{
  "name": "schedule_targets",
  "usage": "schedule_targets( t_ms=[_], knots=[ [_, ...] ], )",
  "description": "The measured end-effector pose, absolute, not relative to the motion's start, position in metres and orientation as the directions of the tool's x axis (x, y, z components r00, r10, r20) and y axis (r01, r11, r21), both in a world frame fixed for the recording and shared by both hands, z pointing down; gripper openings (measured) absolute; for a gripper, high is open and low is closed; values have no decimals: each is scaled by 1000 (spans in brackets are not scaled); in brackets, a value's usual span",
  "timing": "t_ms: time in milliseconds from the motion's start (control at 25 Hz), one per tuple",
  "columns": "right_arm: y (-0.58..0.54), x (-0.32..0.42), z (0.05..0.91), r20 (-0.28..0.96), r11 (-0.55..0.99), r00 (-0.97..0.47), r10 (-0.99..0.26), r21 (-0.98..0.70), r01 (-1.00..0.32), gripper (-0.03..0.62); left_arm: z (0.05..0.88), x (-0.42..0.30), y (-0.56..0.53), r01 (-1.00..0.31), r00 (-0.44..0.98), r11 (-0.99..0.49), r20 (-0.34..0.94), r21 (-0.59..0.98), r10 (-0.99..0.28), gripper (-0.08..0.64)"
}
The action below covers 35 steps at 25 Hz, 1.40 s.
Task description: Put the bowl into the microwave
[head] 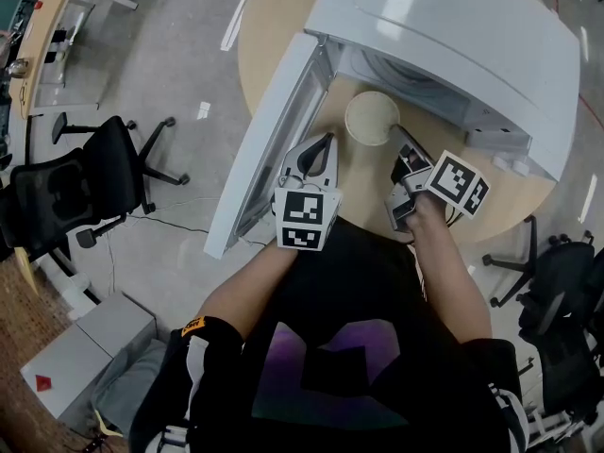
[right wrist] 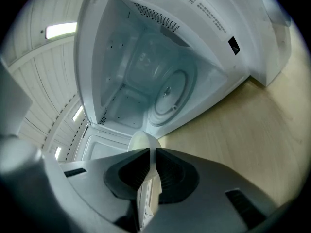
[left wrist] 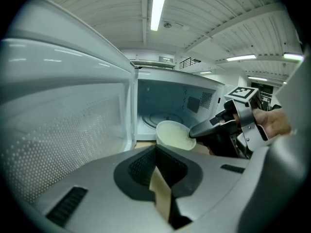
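A cream bowl (head: 371, 118) hangs just in front of the open white microwave (head: 453, 36), over the round wooden table (head: 363, 182). My right gripper (head: 400, 142) is shut on the bowl's right rim. In the right gripper view the rim (right wrist: 144, 144) sits pinched between the jaws, facing the cavity and its glass turntable (right wrist: 170, 93). The left gripper view shows the bowl (left wrist: 174, 134) and the right gripper (left wrist: 194, 129) before the cavity. My left gripper (head: 327, 142) is shut and holds nothing, left of the bowl, beside the open door (head: 260, 149).
The door swings out to the left, past the table's edge. Black office chairs stand on the floor at the left (head: 85, 182) and at the right (head: 566, 281). A grey cabinet (head: 85, 347) stands at the lower left.
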State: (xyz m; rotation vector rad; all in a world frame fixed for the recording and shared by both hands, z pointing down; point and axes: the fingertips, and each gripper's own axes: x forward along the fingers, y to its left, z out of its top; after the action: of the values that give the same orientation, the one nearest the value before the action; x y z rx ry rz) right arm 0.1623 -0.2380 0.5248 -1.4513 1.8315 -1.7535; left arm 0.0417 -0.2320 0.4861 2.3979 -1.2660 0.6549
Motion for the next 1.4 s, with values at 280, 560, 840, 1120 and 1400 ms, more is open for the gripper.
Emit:
schedule_targets(
  t_ms=[280,560,840,1120,1400],
  knots=[
    [-257,182,516,437,-205,-443,-783,-854,-478,52,477,52,-244,-826,509,-557,535,86,-674,44],
    [-268,193,513,427,-217,-413,-804,-858,-465,52,472,63,-253,-816,523,-572,530,85,-668,44],
    [-280,206,511,419,-237,-372,-828,-864,-444,52,467,70,-260,-809,529,-583,531,80,-661,44],
    [-292,220,508,405,-250,-328,-854,-871,-423,52,462,76,-271,-803,534,-591,534,77,-656,44],
    [-302,233,508,394,-274,-270,-879,-879,-391,52,456,86,-281,-790,547,-609,535,73,-644,44]
  ],
)
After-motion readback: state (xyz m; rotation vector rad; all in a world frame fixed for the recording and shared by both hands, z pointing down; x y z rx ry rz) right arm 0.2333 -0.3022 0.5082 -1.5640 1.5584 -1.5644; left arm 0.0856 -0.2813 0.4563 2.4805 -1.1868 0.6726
